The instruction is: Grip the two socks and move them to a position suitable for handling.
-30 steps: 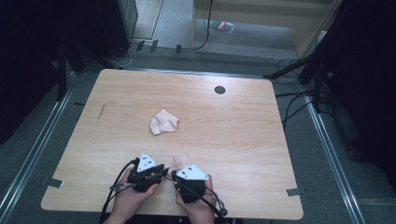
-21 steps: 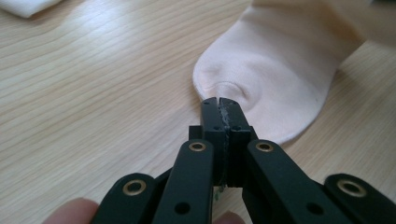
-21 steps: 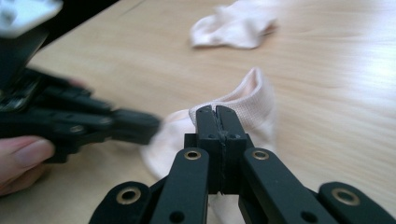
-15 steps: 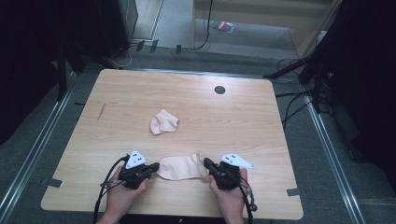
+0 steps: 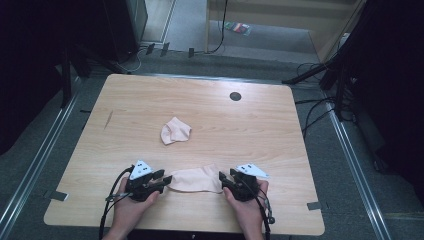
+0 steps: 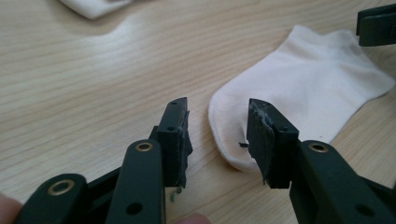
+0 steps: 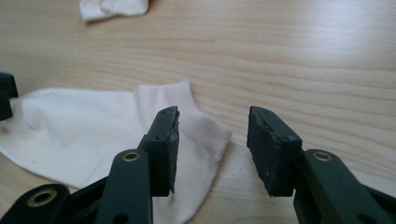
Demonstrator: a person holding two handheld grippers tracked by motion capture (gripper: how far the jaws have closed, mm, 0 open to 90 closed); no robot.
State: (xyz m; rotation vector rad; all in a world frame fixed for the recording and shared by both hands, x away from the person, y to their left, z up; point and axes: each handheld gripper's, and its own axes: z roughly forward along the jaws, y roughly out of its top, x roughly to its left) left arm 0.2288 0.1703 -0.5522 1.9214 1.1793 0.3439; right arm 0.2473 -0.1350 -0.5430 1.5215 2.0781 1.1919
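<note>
A pale pink sock point(image 5: 195, 180) lies stretched flat near the table's front edge, between my two grippers. My left gripper point(image 5: 164, 180) stands at its left end and my right gripper point(image 5: 223, 179) at its right end. In the left gripper view the left gripper point(image 6: 217, 126) has just been opening; the sock point(image 6: 308, 88) lies on the wood just past the gap, and no pad presses it. In the right gripper view the right gripper point(image 7: 212, 126) has also just been opening, and the sock's point(image 7: 93, 130) edge lies loose under one jaw.
A second, crumpled sock point(image 5: 175, 132) lies mid-table, behind the flat one. A dark round hole point(image 5: 235, 96) sits near the far edge of the wooden table point(image 5: 270, 140). Cables trail from both grippers over the front edge.
The grippers, close together a second ago with the sock bunched between them, have spread apart, the right one moving right. Both have since let go, and the sock lies flat.
</note>
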